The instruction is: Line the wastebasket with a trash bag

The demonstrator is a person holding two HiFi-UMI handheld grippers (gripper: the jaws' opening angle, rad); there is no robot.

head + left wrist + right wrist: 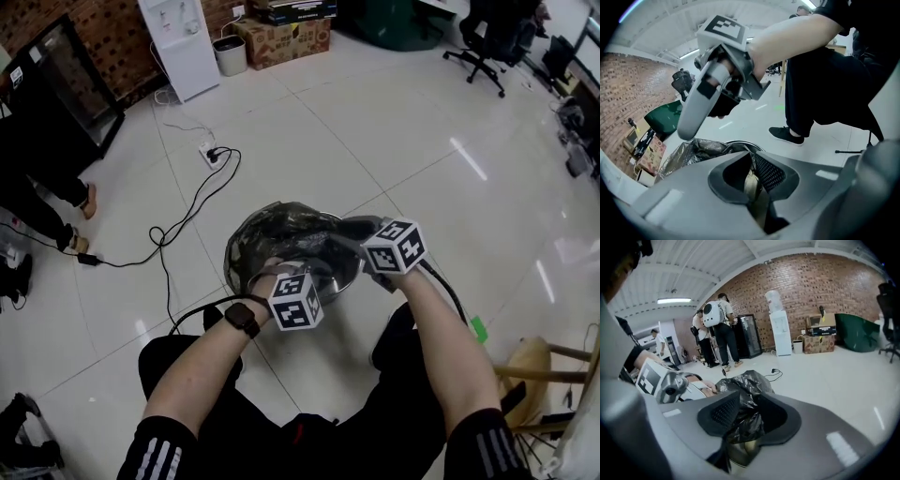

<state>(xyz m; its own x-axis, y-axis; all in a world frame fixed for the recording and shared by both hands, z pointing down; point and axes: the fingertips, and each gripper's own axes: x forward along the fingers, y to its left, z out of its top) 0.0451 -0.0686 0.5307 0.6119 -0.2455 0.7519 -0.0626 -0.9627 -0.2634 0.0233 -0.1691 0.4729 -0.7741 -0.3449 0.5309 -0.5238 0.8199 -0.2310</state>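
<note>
The tiled floor [375,122] carries the wastebasket [345,273], which stands just in front of your feet. The trash bag [291,230] lies heaped over its mouth, bunched on the far and left side, while the near right stretch of the metal rim shows bare. I judge the lining about half done: the bag is on the basket, but you have yet to spread its edge round the whole rim and push the middle down inside.

Your right claw [749,400] is released, jaws wide, with black film bunched loosely between them. Your left claw [751,158] is barely parted at the rim, leaving only a thin slit.

The pale strip in that slit could be film or metal; it is hard to tell. The basket's inside and lower wall are hidden.
</note>
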